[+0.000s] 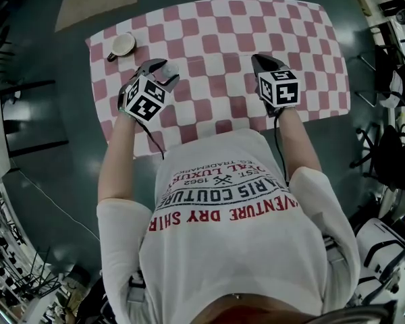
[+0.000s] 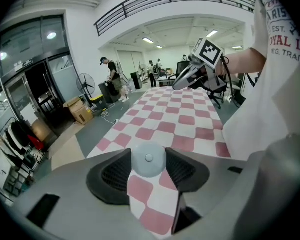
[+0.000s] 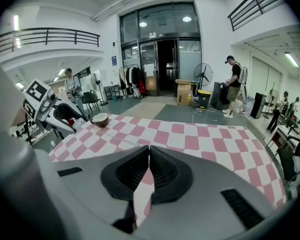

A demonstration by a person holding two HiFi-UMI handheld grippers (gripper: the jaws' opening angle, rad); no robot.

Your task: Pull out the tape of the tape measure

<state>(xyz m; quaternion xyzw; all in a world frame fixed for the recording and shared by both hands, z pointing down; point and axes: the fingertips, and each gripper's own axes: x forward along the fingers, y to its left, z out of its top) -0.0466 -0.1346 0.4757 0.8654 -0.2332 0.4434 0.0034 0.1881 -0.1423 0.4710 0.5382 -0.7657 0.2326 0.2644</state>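
A: Inspected left gripper (image 1: 160, 71)?
B: Clamped on round grey tape measure (image 2: 148, 159), held over checked table (image 1: 216, 32).
A: Inspected right gripper (image 3: 148, 147)?
B: Pressed shut, empty, well apart from tape measure.

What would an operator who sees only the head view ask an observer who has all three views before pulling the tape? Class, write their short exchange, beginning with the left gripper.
Operator: What is in the left gripper? From above I see only a pale blob.
Observer: A pale round tape measure with a centre button, pressed between both fingers.
Operator: Does the right gripper hold the tape's end?
Observer: No tape shows. In the right gripper view its fingers are closed together, and nothing is visible between them.
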